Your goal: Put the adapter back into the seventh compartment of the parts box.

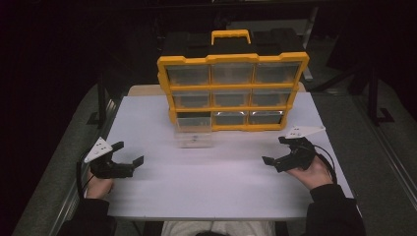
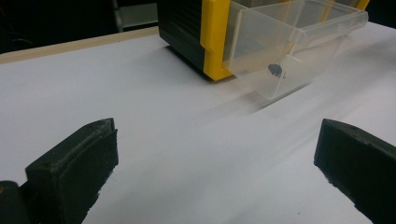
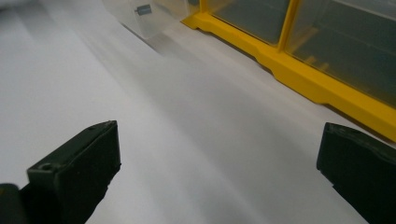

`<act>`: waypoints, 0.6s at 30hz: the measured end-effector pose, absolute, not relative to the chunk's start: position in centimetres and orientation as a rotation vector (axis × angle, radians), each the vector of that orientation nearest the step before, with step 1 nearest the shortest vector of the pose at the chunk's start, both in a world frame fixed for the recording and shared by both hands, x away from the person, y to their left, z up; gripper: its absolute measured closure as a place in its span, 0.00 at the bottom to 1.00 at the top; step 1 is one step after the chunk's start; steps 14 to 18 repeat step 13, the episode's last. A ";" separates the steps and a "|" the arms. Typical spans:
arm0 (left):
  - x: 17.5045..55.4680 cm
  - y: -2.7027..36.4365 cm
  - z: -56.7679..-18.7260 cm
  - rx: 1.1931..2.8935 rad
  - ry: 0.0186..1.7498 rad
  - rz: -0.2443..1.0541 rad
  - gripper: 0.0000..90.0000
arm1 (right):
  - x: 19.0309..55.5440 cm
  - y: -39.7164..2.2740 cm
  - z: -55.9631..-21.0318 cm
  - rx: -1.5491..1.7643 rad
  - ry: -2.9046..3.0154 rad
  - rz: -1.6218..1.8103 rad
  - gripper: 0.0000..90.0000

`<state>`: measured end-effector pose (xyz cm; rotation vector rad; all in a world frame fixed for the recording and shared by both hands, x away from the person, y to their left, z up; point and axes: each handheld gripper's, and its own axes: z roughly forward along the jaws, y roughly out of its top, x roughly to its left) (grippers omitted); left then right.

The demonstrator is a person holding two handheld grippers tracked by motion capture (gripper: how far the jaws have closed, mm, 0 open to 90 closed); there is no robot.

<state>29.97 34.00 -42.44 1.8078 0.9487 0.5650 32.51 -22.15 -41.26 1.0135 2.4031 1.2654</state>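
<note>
Currently both tools idle on the white table point(image 1: 221, 191), no load in either. Left gripper point(image 1: 129, 153): near-left of the table, jaws spread wide, nothing between them, pointing right and slightly far. From it the pulled-out drawer point(image 1: 194, 133) lies to the far right; in the left gripper view the same drawer point(image 2: 289, 51) sits ahead and right of the jaws, well apart from them. Drawer: clear, thin-walled plastic, boxy with a flared front lip, drawn part-way out of the bottom-left bay of the organizer point(image 1: 231, 59), its long axis running near-to-far, out of the cabinet toward the person. A small dark item point(image 2: 276, 70) rests on its floor; too small to tell what it is. Organizer: yellow frame, black body, three-by-three grid of translucent drawers, yellow carry handle on top; stands at the far middle of the table. Right gripper point(image 1: 278, 150): near-right, jaws likewise wide and empty, pointing left. Judgement: the left gripper is somewhat nearer the drawer than the right, so a reach to the drawer front or its contents favours the left hand, moving far and right. Table surface matte, smooth, bare between the tools.
</note>
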 end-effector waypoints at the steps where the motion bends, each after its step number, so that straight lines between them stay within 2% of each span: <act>1: 30.0 34.0 -42.5 1.809 0.947 0.564 0.00 | 32.4 -22.3 -41.4 1.019 2.401 1.262 0.00; 18: 30.1 33.7 -42.6 1.832 0.942 0.554 0.00 | 31.5 -23.1 -42.8 1.043 2.352 1.276 0.00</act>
